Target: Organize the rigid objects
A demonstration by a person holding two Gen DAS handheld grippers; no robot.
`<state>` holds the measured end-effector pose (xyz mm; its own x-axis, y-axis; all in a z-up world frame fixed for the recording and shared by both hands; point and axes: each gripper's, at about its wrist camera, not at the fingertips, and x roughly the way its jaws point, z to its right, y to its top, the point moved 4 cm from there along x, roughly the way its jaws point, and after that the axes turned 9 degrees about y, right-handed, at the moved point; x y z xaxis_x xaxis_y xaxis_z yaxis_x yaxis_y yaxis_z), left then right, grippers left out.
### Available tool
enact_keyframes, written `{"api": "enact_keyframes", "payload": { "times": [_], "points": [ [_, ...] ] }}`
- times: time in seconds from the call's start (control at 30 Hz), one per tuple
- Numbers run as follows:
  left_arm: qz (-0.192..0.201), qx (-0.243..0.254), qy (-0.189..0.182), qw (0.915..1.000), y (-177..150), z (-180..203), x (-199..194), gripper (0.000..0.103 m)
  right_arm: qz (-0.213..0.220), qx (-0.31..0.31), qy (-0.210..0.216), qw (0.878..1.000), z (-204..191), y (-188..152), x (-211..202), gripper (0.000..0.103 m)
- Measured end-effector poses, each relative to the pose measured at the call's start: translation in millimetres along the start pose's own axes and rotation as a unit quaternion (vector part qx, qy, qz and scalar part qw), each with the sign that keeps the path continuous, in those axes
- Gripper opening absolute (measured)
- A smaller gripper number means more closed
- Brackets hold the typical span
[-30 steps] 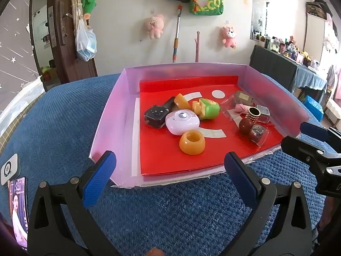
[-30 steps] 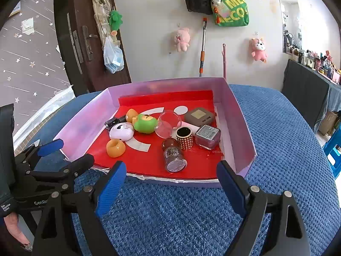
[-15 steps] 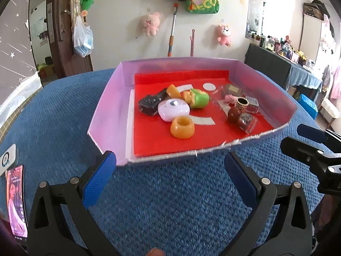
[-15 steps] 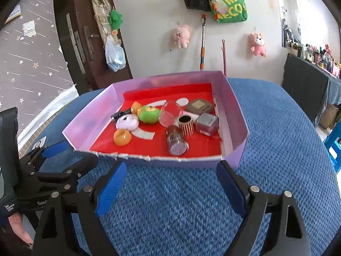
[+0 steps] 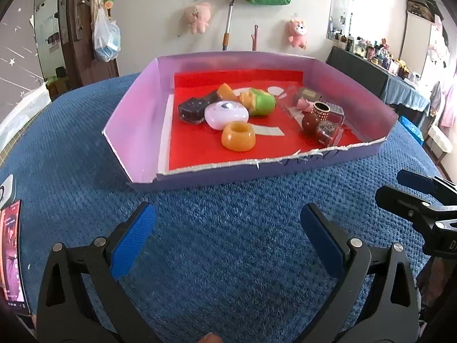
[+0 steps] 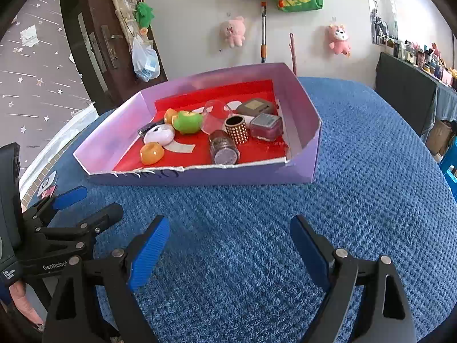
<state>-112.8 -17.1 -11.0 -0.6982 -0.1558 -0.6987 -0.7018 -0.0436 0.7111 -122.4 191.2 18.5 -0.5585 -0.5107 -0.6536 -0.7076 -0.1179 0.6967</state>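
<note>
A purple box (image 5: 134, 120) with a red floor sits on the blue carpet, also in the right wrist view (image 6: 302, 154). Inside lie an orange ring (image 5: 238, 136), a white oval case (image 5: 226, 111), a green toy (image 5: 261, 102), a dark cube (image 5: 190, 109), a studded cup (image 6: 236, 129), a glitter jar (image 6: 223, 151) and a pink box (image 6: 265, 125). My left gripper (image 5: 227, 240) is open and empty, well short of the box's front wall. My right gripper (image 6: 230, 253) is open and empty, also short of it.
A phone (image 5: 11, 254) lies on the carpet at the far left. Blue carpet (image 6: 371, 185) surrounds the box. The right gripper shows at the left wrist view's right edge (image 5: 422, 197); the left gripper shows in the right wrist view (image 6: 71, 208).
Both grippers have pulled back and lowered from the box; it now sits farther away and its front wall shows. Both stay open and empty.
</note>
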Motion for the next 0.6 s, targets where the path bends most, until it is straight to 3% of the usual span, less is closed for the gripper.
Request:
{"api": "enact_keyframes", "payload": {
  "times": [0.6],
  "points": [
    [-0.015, -0.006, -0.005, 0.9999, -7.1, 0.5, 6.2, 0.103, -0.012, 0.008, -0.002, 1.000, 6.6, -9.4, 4.2, 0.089]
  ]
}}
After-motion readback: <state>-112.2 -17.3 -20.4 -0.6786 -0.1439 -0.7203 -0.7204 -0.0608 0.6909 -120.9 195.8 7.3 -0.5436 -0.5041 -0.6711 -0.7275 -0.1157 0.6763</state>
